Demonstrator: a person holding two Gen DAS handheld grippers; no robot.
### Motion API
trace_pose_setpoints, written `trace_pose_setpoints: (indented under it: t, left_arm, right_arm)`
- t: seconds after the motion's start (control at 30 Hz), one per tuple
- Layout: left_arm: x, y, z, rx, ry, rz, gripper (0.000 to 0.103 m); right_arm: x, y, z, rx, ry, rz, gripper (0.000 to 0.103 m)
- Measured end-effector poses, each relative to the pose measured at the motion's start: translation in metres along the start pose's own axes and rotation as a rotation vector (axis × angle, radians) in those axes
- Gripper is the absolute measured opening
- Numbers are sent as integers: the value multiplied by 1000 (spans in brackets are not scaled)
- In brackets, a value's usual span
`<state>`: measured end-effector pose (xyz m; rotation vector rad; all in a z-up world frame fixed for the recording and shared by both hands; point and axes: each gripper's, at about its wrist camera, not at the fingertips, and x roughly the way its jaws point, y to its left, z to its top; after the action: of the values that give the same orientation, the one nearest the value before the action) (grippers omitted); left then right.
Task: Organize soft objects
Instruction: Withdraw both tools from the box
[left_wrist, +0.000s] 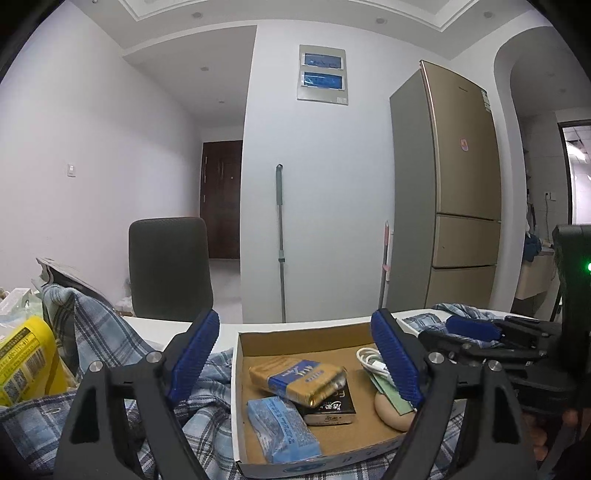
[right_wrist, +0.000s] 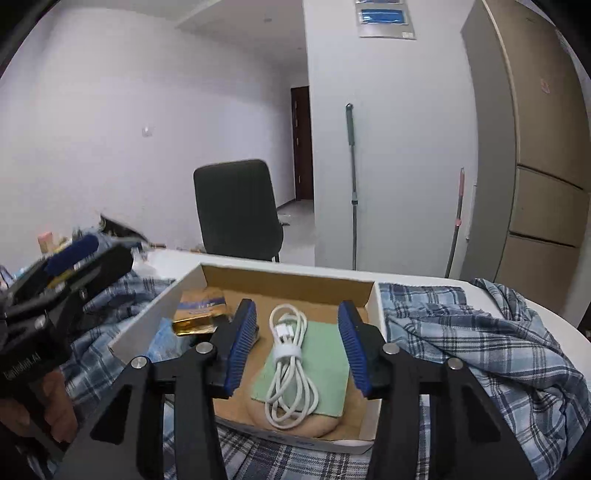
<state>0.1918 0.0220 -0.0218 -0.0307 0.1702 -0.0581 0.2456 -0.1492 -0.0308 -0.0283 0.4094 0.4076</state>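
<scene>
— Where was the cable?
— In the box, coiled on a green cloth — limp, light; you'd best pinch its strap. Your right gripper and left gripper stood open, empty.

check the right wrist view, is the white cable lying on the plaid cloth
No, the white cable lies coiled on a green cloth inside the cardboard box, while the plaid cloth is outside the box.

A white table carries a rumpled plaid cloth; a cardboard box rests on it.
</scene>
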Motion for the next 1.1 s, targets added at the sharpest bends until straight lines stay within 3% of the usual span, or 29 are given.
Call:
trace_pose_setpoints:
  t: [0.3, 0.53, 0.67, 0.83, 0.93, 1.1]
  left_arm:
    - [-48, -4, 44, 1, -90, -32, 86]
    - [-99, -8, 64, 24, -100, 2, 86]
    - [-129, -9, 62, 25, -82, -9, 86]
    - [-156, -13, 51, 30, -42, -25, 91]
    - [-169, -12, 40, 8, -43, -33, 103]
    - [-174, -12, 19, 17, -32, -14, 103]
  right_arm:
    - [-54, 0, 38, 4, -81, 31, 46]
    - [-115, 9, 48, 14, -164, 75, 51]
    - [-146, 19, 41, -16, -202, 85, 56]
    - [-165, 26, 22, -24, -188, 101, 61]
    - [-169, 28, 11, -28, -166, 106, 72]
    - [-169, 35, -14, -90, -130, 96, 83]
